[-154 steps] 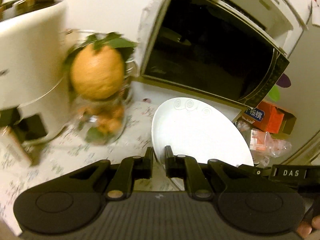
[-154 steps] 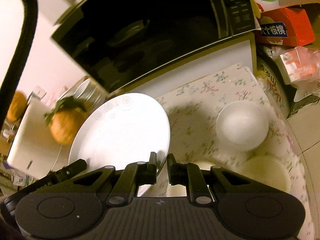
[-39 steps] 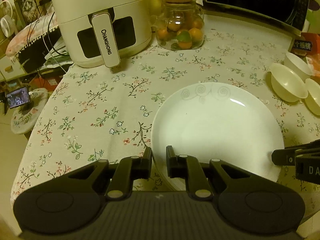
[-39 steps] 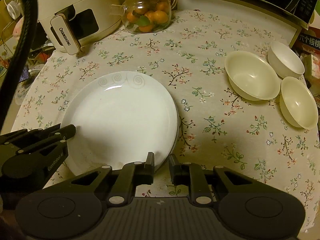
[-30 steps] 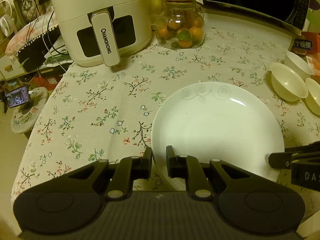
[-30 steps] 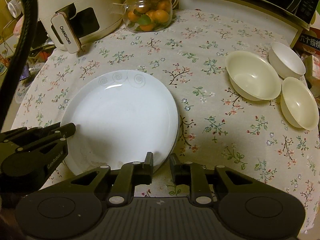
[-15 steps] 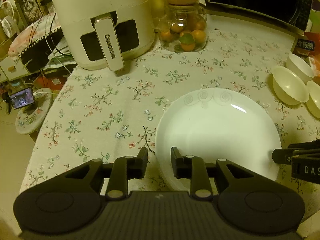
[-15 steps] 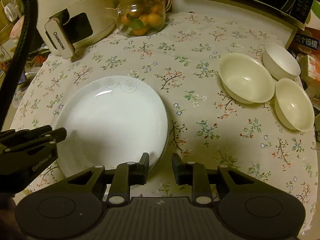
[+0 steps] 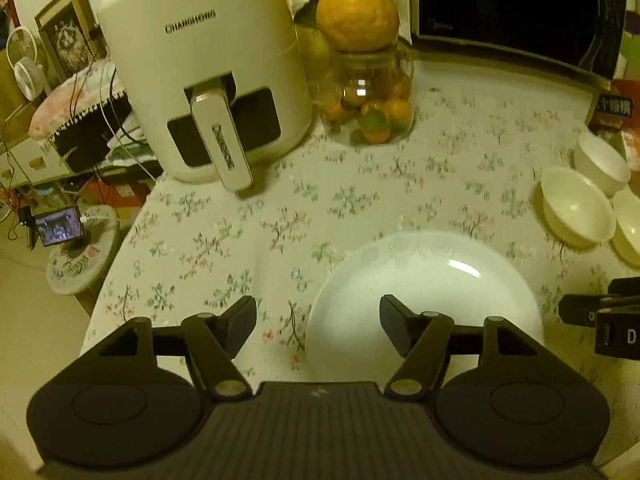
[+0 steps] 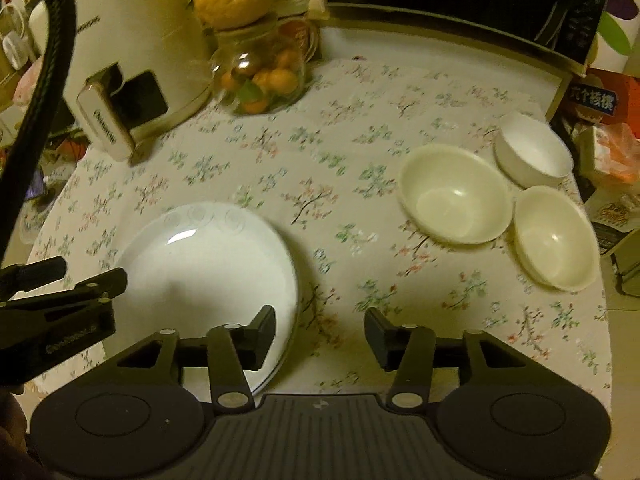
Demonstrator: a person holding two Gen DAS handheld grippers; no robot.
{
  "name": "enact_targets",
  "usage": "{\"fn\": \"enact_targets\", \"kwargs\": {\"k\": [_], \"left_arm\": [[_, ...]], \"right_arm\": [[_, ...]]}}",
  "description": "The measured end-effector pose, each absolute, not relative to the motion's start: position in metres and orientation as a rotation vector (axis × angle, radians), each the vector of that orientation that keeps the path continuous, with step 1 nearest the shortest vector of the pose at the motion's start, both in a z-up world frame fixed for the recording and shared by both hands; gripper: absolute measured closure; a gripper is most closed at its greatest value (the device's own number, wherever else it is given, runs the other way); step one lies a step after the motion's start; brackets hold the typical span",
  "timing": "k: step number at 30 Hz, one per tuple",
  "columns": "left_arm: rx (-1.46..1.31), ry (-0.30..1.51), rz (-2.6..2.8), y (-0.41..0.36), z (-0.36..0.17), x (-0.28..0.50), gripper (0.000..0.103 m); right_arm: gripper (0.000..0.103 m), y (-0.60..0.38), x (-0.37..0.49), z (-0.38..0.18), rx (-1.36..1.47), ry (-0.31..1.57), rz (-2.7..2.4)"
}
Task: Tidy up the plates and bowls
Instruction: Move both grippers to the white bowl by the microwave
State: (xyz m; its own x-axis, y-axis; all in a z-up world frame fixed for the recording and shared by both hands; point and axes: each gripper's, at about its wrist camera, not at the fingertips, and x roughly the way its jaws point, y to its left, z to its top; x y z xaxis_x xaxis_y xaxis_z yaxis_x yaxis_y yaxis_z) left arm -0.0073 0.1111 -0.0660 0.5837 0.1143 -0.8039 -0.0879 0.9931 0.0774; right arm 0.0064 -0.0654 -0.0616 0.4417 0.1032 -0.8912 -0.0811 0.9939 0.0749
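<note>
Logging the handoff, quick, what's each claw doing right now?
Left claw: open, just been opening, off the plate.
Right claw: open, just been opening, holding nothing.

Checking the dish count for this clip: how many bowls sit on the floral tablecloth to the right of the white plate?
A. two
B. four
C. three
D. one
C: the right wrist view shows a large cream bowl, a smaller white bowl behind it and another cream bowl beside it, all right of the plate.

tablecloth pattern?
Pale tablecloth with small floral sprigs, pink and green; clearest in the right wrist view.
</note>
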Motion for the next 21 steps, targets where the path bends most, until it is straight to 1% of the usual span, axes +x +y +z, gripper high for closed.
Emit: {"fn": "enact_targets", "kwargs": {"k": [3, 5, 7, 12, 14, 21], "left_arm": [[0.024, 0.919, 0.109, 0.105, -0.058, -0.003, 0.033], [0.026, 0.907, 0.1, 0.1, -0.054, 0.001, 0.03], [0.024, 0.899, 0.089, 0.093, -0.05, 0.004, 0.029], [0.024, 0.892, 0.059, 0.073, -0.043, 0.014, 0.023], [0.026, 0.889, 0.047, 0.065, -0.04, 0.019, 0.02], [0.031, 0.878, -0.003, 0.039, -0.034, 0.042, 0.01]], "right_arm": [[0.047, -0.073, 0.009, -0.055, 0.025, 1.088, 0.108], [0.043, -0.079, 0.011, -0.05, 0.033, 1.078, 0.101], [0.041, -0.085, 0.014, -0.047, 0.041, 1.067, 0.094], [0.037, -0.099, 0.018, -0.04, 0.066, 1.051, 0.075], [0.034, -0.105, 0.02, -0.038, 0.076, 1.046, 0.066], [0.029, -0.133, 0.028, -0.031, 0.12, 1.02, 0.032]]}}
